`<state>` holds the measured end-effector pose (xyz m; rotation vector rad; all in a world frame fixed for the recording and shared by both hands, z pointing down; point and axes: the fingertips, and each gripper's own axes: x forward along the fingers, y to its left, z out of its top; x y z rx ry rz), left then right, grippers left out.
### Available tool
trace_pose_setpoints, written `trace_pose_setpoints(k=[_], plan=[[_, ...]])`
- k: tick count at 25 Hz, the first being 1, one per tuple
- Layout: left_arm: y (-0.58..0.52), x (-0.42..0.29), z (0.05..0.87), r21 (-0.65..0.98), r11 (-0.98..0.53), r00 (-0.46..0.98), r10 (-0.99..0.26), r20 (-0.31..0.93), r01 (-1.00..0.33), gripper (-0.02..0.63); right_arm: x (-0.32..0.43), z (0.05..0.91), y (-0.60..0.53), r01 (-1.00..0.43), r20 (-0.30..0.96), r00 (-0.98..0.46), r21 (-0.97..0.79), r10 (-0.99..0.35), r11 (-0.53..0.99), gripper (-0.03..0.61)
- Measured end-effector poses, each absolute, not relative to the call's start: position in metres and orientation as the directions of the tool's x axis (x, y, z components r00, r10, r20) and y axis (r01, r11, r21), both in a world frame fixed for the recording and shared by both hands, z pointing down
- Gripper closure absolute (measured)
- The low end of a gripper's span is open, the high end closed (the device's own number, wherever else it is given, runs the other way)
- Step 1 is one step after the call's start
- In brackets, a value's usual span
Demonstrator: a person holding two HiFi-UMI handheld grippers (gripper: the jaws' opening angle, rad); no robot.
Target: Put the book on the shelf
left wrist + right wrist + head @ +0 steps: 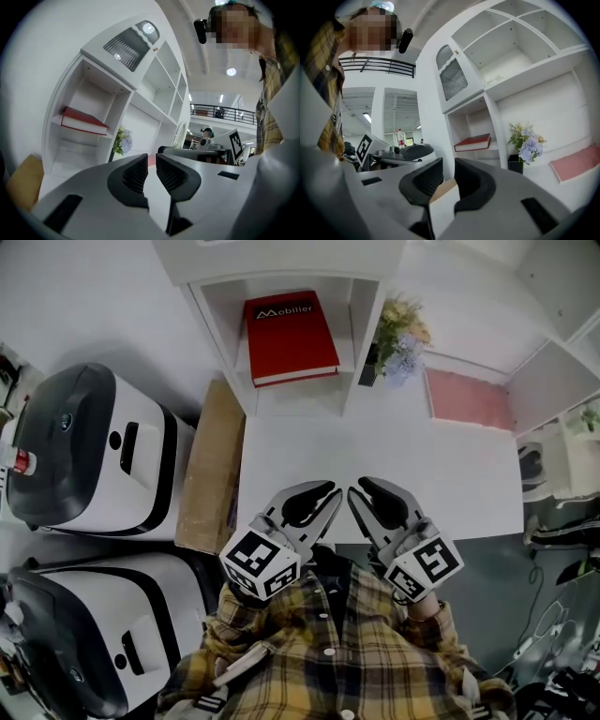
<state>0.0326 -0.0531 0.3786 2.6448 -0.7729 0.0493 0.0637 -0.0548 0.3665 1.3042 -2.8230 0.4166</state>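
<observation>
The red book (291,336) lies flat inside the white shelf (228,343) compartment at the far edge of the table; it also shows as the red book (82,122) and the red book (472,142) in the two gripper views. My left gripper (328,501) and right gripper (358,495) hover side by side over the table's near edge, close to my body, tips almost meeting. The left gripper (152,163) has only a narrow gap between its jaws, with nothing in it. The right gripper (448,168) stands slightly wider, also empty. Both point toward the shelf.
A vase of flowers (398,334) and a pink flat item (469,397) sit right of the shelf on the white table (394,465). A cardboard box (211,465) leans at the table's left. Two white-and-black machines (84,451) stand on the floor at left.
</observation>
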Motion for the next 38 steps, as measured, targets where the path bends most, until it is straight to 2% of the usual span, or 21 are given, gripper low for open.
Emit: trace_pose_setpoints(k=[2,15,38], plan=[[-0.049,0.036,0.379,0.352,-0.777,0.849,-0.510,0.135,-0.523,0.548,0.067,0.371,-0.053,-0.757,0.120,-0.643,-0.246,-0.756,0.605,0.514],[-0.040,0.038,0.383,0.311,-0.780,0.838,-0.528,0.138,-0.542,0.582,0.066,0.382,-0.045,-0.752,0.135,-0.652,-0.245,-0.747,0.612,0.558],[-0.048,0.031,0.383,0.292,-0.783,0.834,-0.531,0.150,-0.550,0.595,0.054,0.385,-0.054,-0.719,0.150,-0.688,-0.272,-0.710,0.639,0.561]])
